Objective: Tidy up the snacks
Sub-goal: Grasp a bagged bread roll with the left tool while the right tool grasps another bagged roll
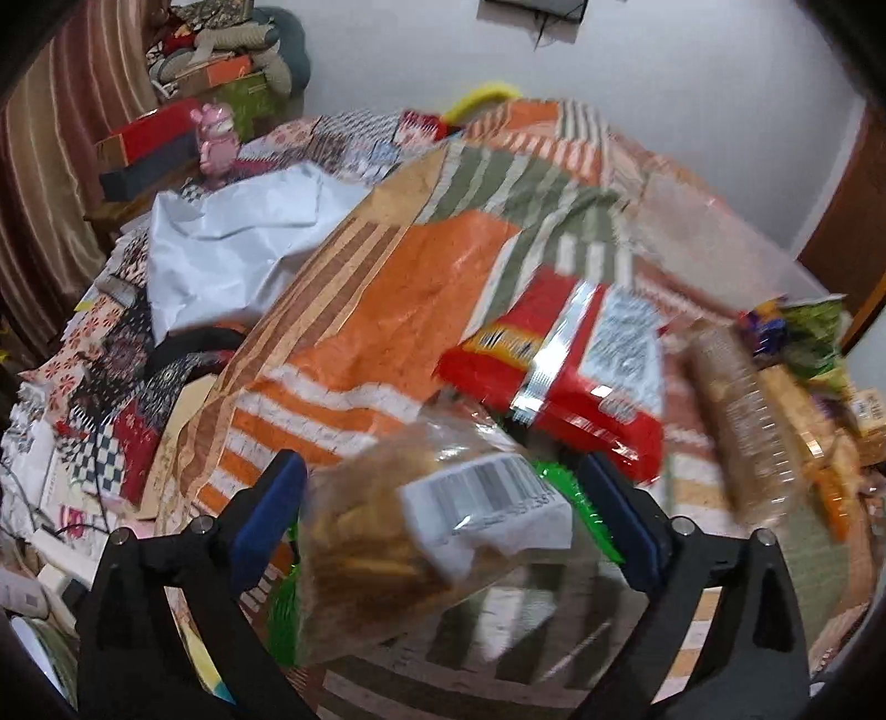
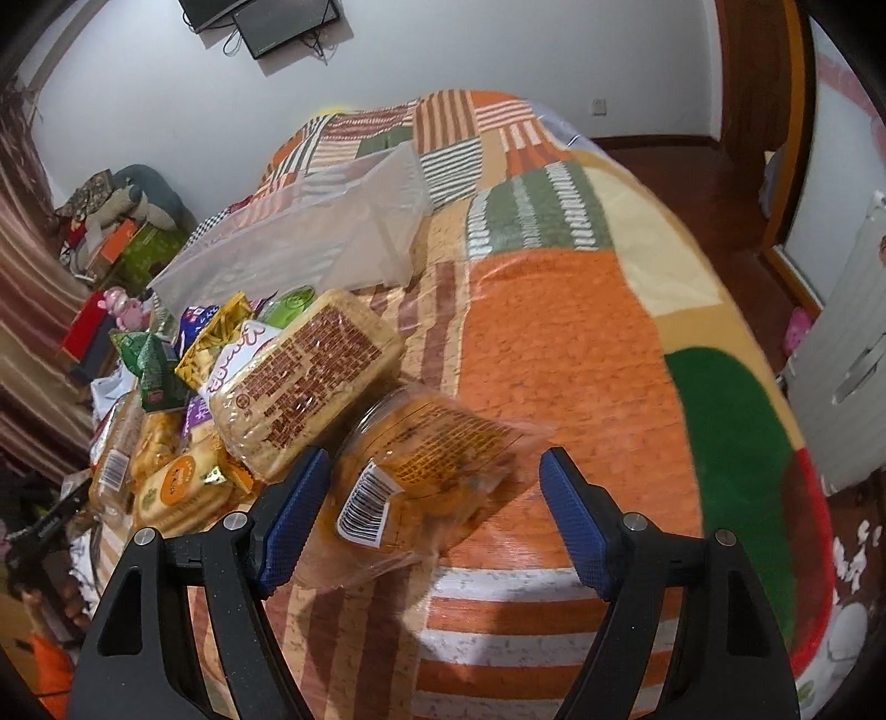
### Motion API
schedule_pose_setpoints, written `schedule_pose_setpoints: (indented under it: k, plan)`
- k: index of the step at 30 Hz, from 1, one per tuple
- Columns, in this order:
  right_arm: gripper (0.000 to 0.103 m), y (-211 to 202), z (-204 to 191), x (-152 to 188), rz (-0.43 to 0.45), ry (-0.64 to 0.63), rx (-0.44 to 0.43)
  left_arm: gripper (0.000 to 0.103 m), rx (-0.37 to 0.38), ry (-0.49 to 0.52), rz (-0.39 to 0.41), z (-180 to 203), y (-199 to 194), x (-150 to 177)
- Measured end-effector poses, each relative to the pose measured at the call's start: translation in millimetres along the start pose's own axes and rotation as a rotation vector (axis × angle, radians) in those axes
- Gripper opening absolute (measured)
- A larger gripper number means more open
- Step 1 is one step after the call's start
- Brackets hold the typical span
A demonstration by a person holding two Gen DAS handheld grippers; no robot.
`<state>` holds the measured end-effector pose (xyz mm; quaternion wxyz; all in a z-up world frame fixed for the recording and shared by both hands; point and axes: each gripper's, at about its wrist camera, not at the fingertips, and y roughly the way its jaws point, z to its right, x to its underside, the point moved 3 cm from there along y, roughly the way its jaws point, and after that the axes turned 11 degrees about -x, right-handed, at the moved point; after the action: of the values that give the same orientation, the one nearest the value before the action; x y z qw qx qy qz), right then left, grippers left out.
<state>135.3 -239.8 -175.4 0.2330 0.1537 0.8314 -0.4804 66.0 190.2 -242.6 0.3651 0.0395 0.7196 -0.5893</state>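
Bed (image 2: 554, 332) is the work area, covered in an orange/green/brown striped patchwork blanket (image 1: 387, 310); it runs back to a white wall (image 2: 498, 50) with a dark screen (image 2: 285, 19) mounted high. Wood floor (image 2: 714, 183) on the far side of the bed, door frame (image 2: 792, 111) beyond it.

Left tool (image 1: 443, 498): jaws wide, a clear bag of brown snacks with a barcode label (image 1: 421, 531) sits between the blue pads; blurred, can't tell if the pads touch it. Just past it a red snack pack (image 1: 559, 376) lies on the blanket, more packs at the right edge.

Right tool (image 2: 437, 498): jaws wide, a clear pack of golden biscuits (image 2: 421, 476) lies on the blanket between the fingers, left pad close to it, right pad apart. A bigger cracker pack (image 2: 310, 382) is just behind, touching it. Snack pile (image 2: 177, 399) left of that. Clear plastic bin (image 2: 310, 238) further back on the bed, tipped on its side.

Left side of room: striped curtain (image 1: 50, 183), stacked boxes (image 1: 149, 138), a pink toy figure (image 1: 216, 138), white crumpled sheet (image 1: 232, 243) on the bed.
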Motion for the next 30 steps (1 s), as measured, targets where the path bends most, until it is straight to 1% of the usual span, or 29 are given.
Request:
schedule_pose_setpoints:
  k: [1,2,3,5,8,9,10,13,16,17,20,26,30]
  plan:
    - [0.075,3,-1,0,-0.003,0.000,-0.002,0.100,-0.004,-0.005,-0.031,-2,8,2]
    - [0.076,4,-2,1,-0.004,0.000,-0.005,0.100,0.010,-0.024,-0.037,-4,11,3]
    - [0.076,4,-2,2,-0.002,-0.003,-0.006,0.099,0.024,-0.060,-0.032,-8,12,4]
    - [0.077,7,-4,1,-0.004,-0.006,-0.005,0.097,0.018,-0.062,-0.023,-9,11,3]
    - [0.078,11,-6,-1,-0.016,-0.022,-0.002,0.090,0.005,-0.039,0.001,-5,8,2]
    - [0.078,13,-7,-1,-0.018,-0.031,0.002,0.085,0.000,-0.032,0.009,-4,7,2]
    - [0.078,13,-9,-1,-0.018,-0.040,0.006,0.077,-0.006,-0.027,0.016,-4,7,2]
    - [0.075,15,-11,-1,-0.012,-0.056,0.016,0.075,-0.014,-0.009,0.025,-3,3,0]
    - [0.066,14,-13,0,-0.005,-0.064,0.011,0.073,-0.024,0.007,0.033,-1,-1,1]
    - [0.061,12,-12,0,0.000,-0.064,0.008,0.072,-0.024,0.009,0.035,-1,-2,1]
    - [0.052,8,-10,-1,0.008,-0.058,-0.017,0.072,-0.016,0.004,0.053,-2,-10,-1]
    - [0.044,-2,-13,-3,0.038,-0.078,-0.017,0.071,-0.005,0.004,0.130,0,-41,-12]
    - [0.039,-12,-11,-5,0.066,-0.082,-0.017,0.071,0.017,0.008,0.175,7,-61,-21]
